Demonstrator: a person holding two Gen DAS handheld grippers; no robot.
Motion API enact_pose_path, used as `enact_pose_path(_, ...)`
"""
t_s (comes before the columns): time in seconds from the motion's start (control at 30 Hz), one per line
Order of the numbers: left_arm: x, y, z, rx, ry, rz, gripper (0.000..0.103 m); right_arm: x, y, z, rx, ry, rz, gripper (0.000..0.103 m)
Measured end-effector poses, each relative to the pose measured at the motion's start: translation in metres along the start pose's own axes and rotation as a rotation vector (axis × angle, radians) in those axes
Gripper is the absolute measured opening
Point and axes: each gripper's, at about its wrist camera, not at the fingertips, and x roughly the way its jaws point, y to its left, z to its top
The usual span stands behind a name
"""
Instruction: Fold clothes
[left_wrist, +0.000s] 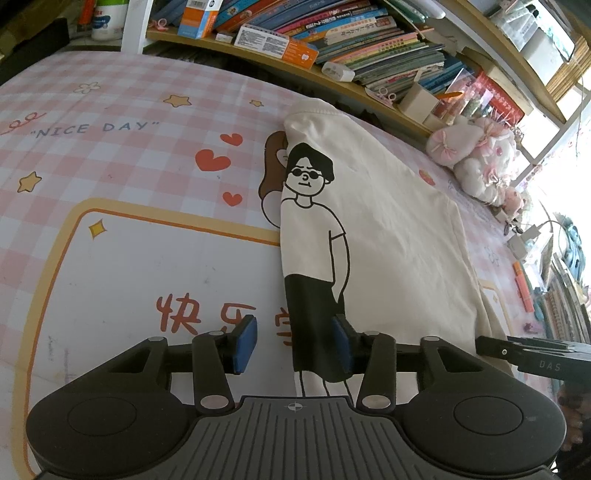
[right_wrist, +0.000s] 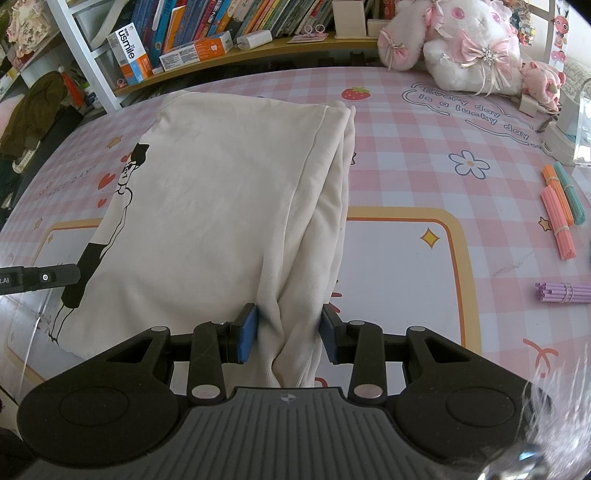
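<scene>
The left gripper (left_wrist: 294, 341) sits low over the table, pointing along the near left edge of the shirt (left_wrist: 388, 236); its blue pads (left_wrist: 245, 343) stand wide apart, one over the bare mat and the other over the black printed part of the cloth, so it is open and holds nothing. The right gripper (right_wrist: 289, 334) is level with it at the shirt's near right corner; its jaws stand apart with a bunched ridge of cream cloth rising between the pads (right_wrist: 249, 332), which lie just beside or touching the fabric on both sides; whether they actually pinch it I cannot tell. Each gripper shows at the edge of the other's view as a black bar.

The shirt (right_wrist: 221, 206) lies on the pink checked table cover (right_wrist: 424, 177), folded into a long shape running away from the grippers; its right side is doubled over in soft layered folds with a seam line along it, and its left edge carries a line drawing of a figure in sunglasses (left_wrist: 310, 177) with black trousers; the surface is mostly smooth with faint creases.

To the right lie bundles of coloured sticks (right_wrist: 557, 221); farther back sits a white and pink plush toy (right_wrist: 465, 40); behind it all runs a shelf of books (right_wrist: 229, 22).
</scene>
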Motion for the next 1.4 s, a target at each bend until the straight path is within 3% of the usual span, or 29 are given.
enact_pose_path(0.03, 0.0, -0.003, -0.001, 0.017, 0.004, -0.001, 0.007, 0.0, 0.0, 0.0, 0.0, 0.0, 0.0, 0.034)
enact_pose_path(0.13, -0.002, -0.016, -0.003, 0.098, -0.007, 0.007, 0.003, 0.0, 0.0, 0.0, 0.0, 0.0, 0.0, 0.034)
enact_pose_path(0.2, -0.007, -0.025, -0.004, 0.163, -0.031, 0.022, 0.003, 0.0, 0.0, 0.0, 0.0, 0.0, -0.001, 0.034)
enact_pose_path(0.3, -0.01, -0.028, -0.003, 0.18, -0.04, 0.03, 0.003, 0.0, 0.0, 0.0, 0.0, 0.0, -0.001, 0.034)
enact_pose_path(0.63, -0.007, -0.011, -0.003, 0.104, -0.022, 0.027, 0.006, 0.0, 0.001, 0.0, -0.001, 0.0, -0.001, 0.034)
enact_pose_path(0.87, -0.022, 0.007, 0.001, 0.049, -0.078, 0.05, 0.007, 0.0, 0.001, 0.0, -0.001, 0.001, -0.001, 0.034)
enact_pose_path(1.03, -0.023, 0.001, 0.003, 0.087, -0.096, 0.05, 0.015, 0.0, 0.001, 0.0, 0.001, 0.001, -0.002, 0.034)
enact_pose_path(1.4, -0.022, -0.014, 0.005, 0.165, -0.117, 0.044, 0.016, 0.0, 0.001, 0.0, 0.019, 0.001, -0.007, 0.034)
